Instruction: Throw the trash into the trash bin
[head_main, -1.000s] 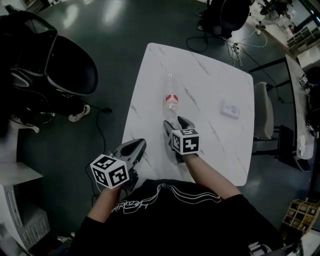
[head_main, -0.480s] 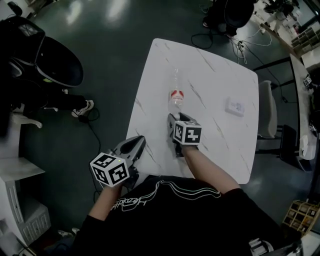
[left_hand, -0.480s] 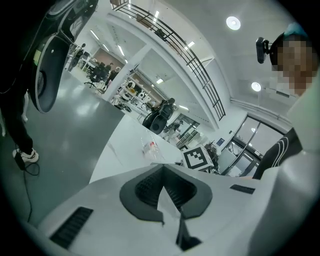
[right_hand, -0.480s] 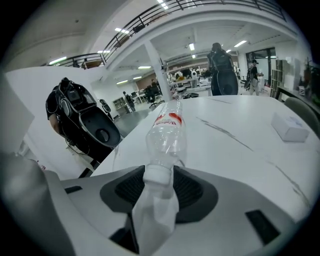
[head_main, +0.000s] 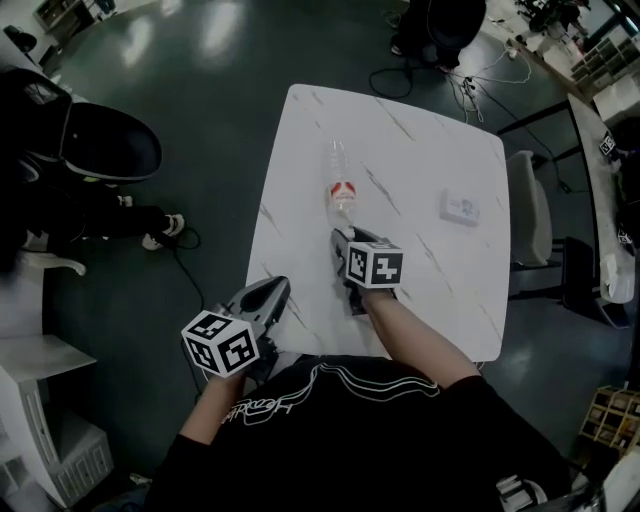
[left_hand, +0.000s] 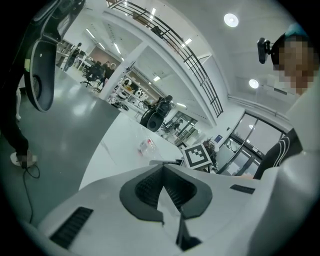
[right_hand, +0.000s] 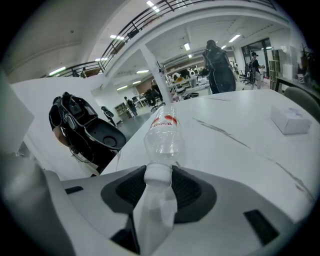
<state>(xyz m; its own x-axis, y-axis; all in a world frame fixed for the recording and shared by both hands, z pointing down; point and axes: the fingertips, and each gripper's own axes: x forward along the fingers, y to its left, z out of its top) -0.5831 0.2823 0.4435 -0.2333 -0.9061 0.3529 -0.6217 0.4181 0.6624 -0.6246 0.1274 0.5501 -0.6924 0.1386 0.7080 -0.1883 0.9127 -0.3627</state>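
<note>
A clear plastic bottle (head_main: 340, 190) with a red label lies on the white marble-look table (head_main: 420, 140), its white cap end toward me. My right gripper (head_main: 349, 239) is at that end. In the right gripper view the cap of the bottle (right_hand: 162, 132) sits between the dark pads (right_hand: 187, 186). The right gripper (right_hand: 158, 173) has just been closing, and both pads now touch the cap. My left gripper (head_main: 272, 291) hangs shut and empty by the table's near left corner; in its own view the left gripper (left_hand: 162, 169) shows its jaws meeting. No trash bin is in view.
A small white box (head_main: 459, 208) lies on the table to the right of the bottle. A black chair (head_main: 110, 150) and a seated person's legs are on the floor at left. A white chair (head_main: 527, 225) stands by the table's right edge. Cables trail over the floor.
My right gripper has edged forward to the bottle's cap end and its jaws have narrowed around it. The left gripper has stayed put.
</note>
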